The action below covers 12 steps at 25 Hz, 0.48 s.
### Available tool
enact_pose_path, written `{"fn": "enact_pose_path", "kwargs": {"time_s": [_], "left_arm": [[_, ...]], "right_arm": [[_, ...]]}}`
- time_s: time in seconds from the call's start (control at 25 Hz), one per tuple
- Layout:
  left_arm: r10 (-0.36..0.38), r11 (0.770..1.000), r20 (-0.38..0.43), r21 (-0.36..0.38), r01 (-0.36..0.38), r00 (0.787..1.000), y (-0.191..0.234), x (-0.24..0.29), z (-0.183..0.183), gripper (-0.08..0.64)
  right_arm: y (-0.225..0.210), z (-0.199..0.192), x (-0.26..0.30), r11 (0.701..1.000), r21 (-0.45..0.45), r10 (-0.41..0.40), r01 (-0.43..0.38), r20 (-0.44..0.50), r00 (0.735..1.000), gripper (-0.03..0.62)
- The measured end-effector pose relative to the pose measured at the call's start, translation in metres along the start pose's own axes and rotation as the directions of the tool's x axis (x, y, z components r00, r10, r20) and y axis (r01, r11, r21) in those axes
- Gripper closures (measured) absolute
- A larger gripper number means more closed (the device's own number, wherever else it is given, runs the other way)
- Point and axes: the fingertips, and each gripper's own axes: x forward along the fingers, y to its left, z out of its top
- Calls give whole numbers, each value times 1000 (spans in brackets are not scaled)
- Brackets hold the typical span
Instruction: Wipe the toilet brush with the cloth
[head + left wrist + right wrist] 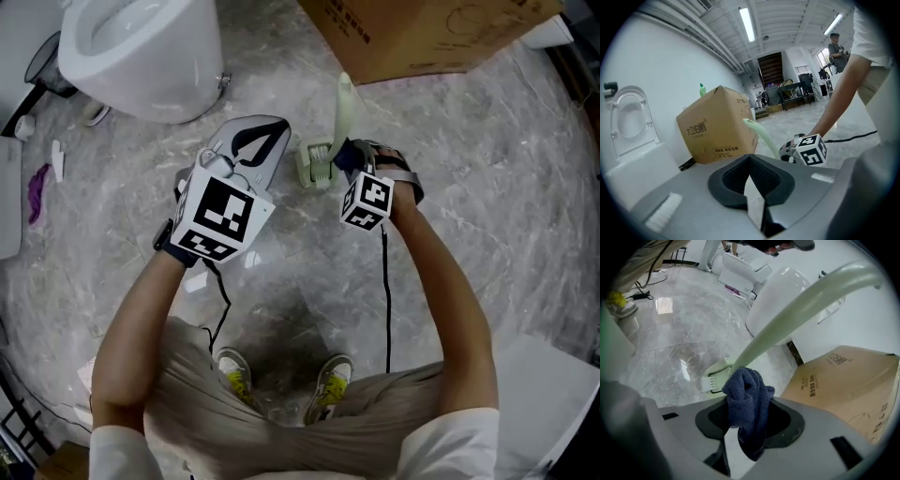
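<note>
Toilet brush (343,108): one, pale green. Cloth (743,383): one, dark blue, pinched in right gripper (749,404) at the brush handle. Left gripper (749,161): clenched, empty.

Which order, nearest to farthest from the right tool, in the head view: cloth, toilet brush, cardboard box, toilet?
1. Cloth: gripped in the right tool itself.
2. Toilet brush: just ahead of the tool, by the cloth.
3. Cardboard box: beyond the brush, at top right.
4. Toilet: farthest, across the floor at top left.
</note>
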Motion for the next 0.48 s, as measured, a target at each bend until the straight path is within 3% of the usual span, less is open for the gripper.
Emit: {"fn": "enact_pose_path", "kwargs": {"time_s": [0.16, 0.32, 0.4, 0.48], "left_arm": [[64, 996, -5, 59, -64, 998, 16, 24, -2, 561], [70, 997, 23, -45, -69, 997, 14, 53, 1, 561], [119, 985, 36, -128, -113, 992, 20, 55, 3, 561], [195, 958, 8, -214, -188, 981, 34, 53, 6, 561]], "right_arm": [[-2, 7, 1, 997, -69, 20, -20, 5, 1000, 416], [-5, -1, -9, 994, 106, 30, -32, 19, 999, 417], [-5, -16, -24, 970, 239, 20, -31, 46, 999, 417], [-7, -34, -43, 936, 350, 15, -37, 66, 998, 417]]}}
